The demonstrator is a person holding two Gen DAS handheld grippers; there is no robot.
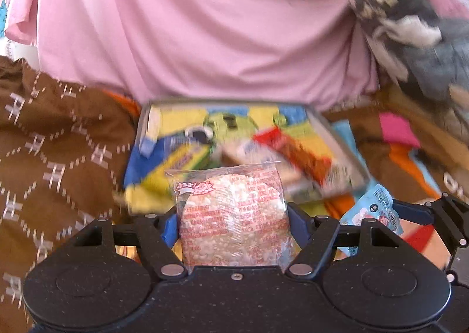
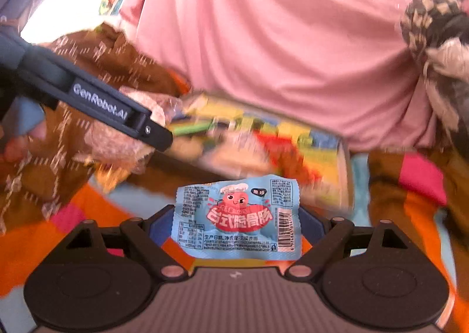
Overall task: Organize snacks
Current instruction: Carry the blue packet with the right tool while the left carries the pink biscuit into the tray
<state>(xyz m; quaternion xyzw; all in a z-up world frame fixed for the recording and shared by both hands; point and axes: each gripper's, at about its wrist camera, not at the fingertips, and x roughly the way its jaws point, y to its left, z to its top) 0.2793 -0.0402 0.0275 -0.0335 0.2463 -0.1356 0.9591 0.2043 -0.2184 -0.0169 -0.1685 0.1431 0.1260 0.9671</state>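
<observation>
While both tongs carry a packet, I judge the sorting about midway. Nearest me, the left tongs (image 1: 234,224) are clamped on a clear rice cracker packet (image 1: 231,215) with red print, held upright between the pads. My right tongs (image 2: 237,221) pinch a blue sausage packet (image 2: 239,217), its printed face toward the lens; in the left wrist view that same blue wrapper peeks in at the right edge, so the two tongs ride just beside each other. Beyond them lies a shallow tray (image 1: 340,139) with a cartoon-printed floor, resting on a colourful patterned cloth (image 2: 88,210). A few snacks already lie in it, among them a red-and-orange wrapper (image 1: 293,148); blur hides the rest. Farther back sits a person in a pink shirt (image 1: 205,25). Left to do, as I read it: set both held packets into the tray.
</observation>
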